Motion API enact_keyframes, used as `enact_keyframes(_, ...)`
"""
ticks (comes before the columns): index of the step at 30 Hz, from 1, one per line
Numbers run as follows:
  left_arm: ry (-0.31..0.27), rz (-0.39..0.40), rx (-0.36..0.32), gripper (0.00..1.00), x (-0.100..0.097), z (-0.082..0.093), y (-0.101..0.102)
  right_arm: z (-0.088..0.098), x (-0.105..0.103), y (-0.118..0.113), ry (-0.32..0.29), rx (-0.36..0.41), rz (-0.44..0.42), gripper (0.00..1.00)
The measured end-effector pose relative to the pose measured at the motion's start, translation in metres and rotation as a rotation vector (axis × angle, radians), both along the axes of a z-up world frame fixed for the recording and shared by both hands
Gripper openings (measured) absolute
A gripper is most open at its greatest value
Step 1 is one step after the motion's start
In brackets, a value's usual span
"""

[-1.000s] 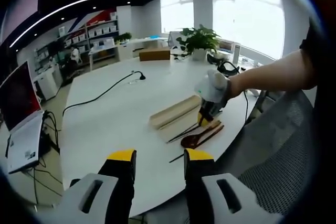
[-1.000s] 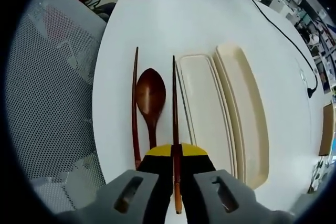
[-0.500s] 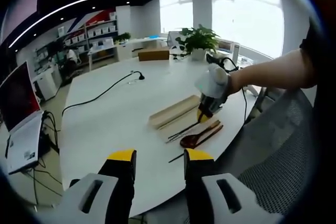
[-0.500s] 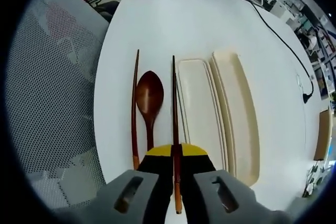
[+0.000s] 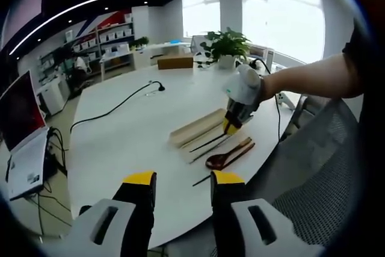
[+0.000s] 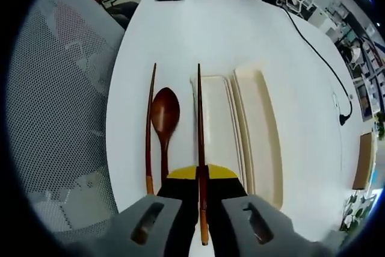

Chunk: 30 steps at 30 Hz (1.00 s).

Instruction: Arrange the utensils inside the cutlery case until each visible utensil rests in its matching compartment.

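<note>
Between the right tool's (image 6: pixel 201 176) jaws a dark chopstick (image 6: pixel 199 124) is pinched, apparently lifted off the white worktop (image 6: pixel 240 40). Left of it lie the spoon (image 6: pixel 164 118) and second chopstick (image 6: pixel 148 130); right, the open cutlery case (image 6: pixel 255 130). Left tool (image 5: pixel 178 179) gapes empty.

In the right gripper view, the right gripper (image 6: pixel 200 176) rises from the bottom centre of the frame, its yellow-tipped jaws closed on a chopstick (image 6: pixel 199 118) that runs straight up the middle between them. In the left gripper view, the same right gripper (image 5: pixel 231 126) appears right of centre, pointing down and to the left, gripped by a gloved hand (image 5: pixel 245 91) on a bare forearm (image 5: pixel 313 81) that enters from the right edge. The left gripper (image 5: pixel 177 179) sits at the bottom centre of the left gripper view, its jaws parted with nothing between them.
</note>
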<state>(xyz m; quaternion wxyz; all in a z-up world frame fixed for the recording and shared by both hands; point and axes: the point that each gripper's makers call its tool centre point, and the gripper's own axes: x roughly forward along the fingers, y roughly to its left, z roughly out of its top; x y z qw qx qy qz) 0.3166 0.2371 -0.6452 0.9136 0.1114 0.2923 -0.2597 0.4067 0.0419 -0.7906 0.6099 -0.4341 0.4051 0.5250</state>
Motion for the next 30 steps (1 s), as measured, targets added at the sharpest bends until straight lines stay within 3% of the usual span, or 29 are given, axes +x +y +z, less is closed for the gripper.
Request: enact_keyframes(30, 0.004, -0.007, 0.006, 0.36, -0.001, -0.001, -0.001, 0.009, 0.022, -0.002, -0.081, -0.024, 0.033, 0.0)
